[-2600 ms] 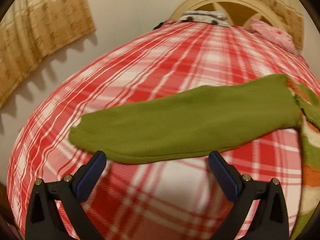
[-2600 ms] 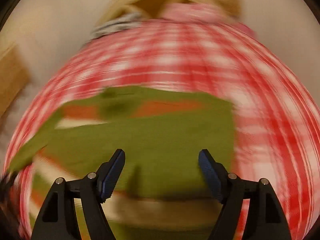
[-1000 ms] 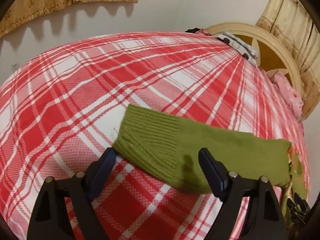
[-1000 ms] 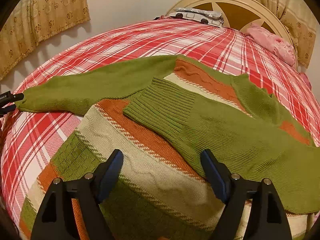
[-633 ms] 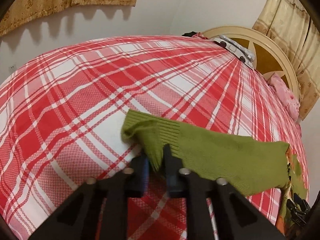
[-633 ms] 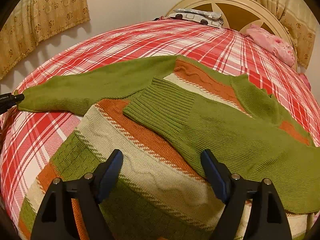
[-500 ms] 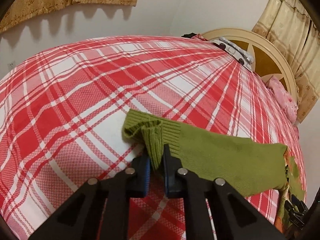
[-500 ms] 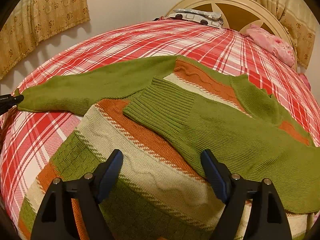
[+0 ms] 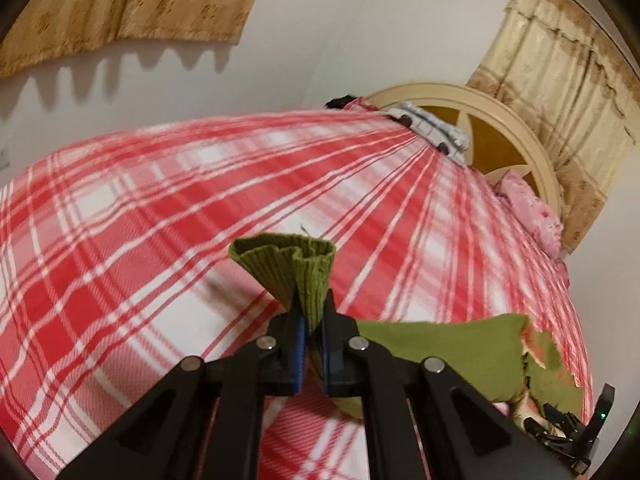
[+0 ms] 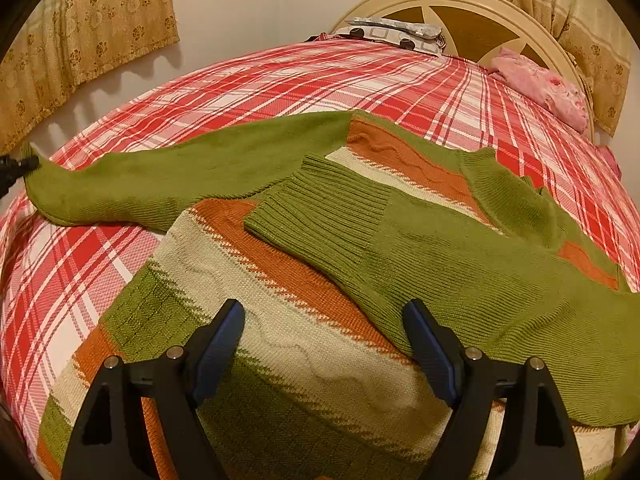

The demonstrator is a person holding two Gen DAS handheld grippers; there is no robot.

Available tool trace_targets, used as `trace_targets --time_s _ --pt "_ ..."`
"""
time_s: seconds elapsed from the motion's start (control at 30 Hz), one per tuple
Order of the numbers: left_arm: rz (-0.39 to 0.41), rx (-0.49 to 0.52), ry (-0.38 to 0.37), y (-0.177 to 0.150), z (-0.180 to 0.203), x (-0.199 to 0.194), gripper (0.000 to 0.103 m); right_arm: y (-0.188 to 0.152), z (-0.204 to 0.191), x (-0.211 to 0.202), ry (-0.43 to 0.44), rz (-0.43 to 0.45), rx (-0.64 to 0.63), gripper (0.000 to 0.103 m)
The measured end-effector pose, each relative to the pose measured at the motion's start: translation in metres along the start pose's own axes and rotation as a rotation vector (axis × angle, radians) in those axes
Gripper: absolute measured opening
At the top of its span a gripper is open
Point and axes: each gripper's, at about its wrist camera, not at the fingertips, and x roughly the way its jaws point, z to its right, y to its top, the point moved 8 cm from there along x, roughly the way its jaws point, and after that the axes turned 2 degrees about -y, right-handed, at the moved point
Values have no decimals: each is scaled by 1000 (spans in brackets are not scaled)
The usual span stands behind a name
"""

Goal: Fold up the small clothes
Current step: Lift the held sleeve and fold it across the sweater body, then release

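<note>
sweater [image 10: 304, 312]: striped knit, green/cream/orange, spread flat on the bed [image 10: 280, 80] right under the right gripper, so pretty much front and centre in the right wrist view
right gripper [image 10: 324, 344]: jaws spread wide, nothing between them, hanging just over the cream stripe of the body
folded sleeve [image 10: 400, 248]: the right-side one already lies across the chest, ribbed cuff pointing left
left gripper [image 9: 311, 322]: jaws pressed together, pinching the ribbed cuff [image 9: 284, 266] of the other sleeve, which fans out above the pads
left sleeve [image 10: 160, 180]: stretched out to the far left, well away from the body
how I'd do it: carry that cuff over low and slow and lay it across the chest beside the first sleeve; I'd guess the open right gripper could pin the body so it doesn't drag
hard to see: left view is motion-blurred; whether the cuff is clear of the bed I can't tell
cut off: sweater hem runs out of frame at the bottom, hidden behind the right gripper
far end: headboard [image 10: 460, 12] and a pink cloth [image 10: 540, 84], not part of the job
</note>
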Motion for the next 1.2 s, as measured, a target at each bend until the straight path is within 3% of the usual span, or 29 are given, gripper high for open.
trace_targets --time_s 0.17,0.3,0.6,0.93,1.2 --pt "18 81 -56 10 35 -7 6 3 6 -1 46 -6 52 83" --pt "28 93 -86 17 52 -11 6 4 5 -2 34 -11 49 83" --pt "57 165 -170 49 107 -15 6 -2 40 -42 59 12 192 83" --pt "73 242 -249 53 185 -13 5 -39 102 -91 14 56 402 83" --pt "74 265 -350 51 250 -16 5 -81 111 -107 17 12 424 83"
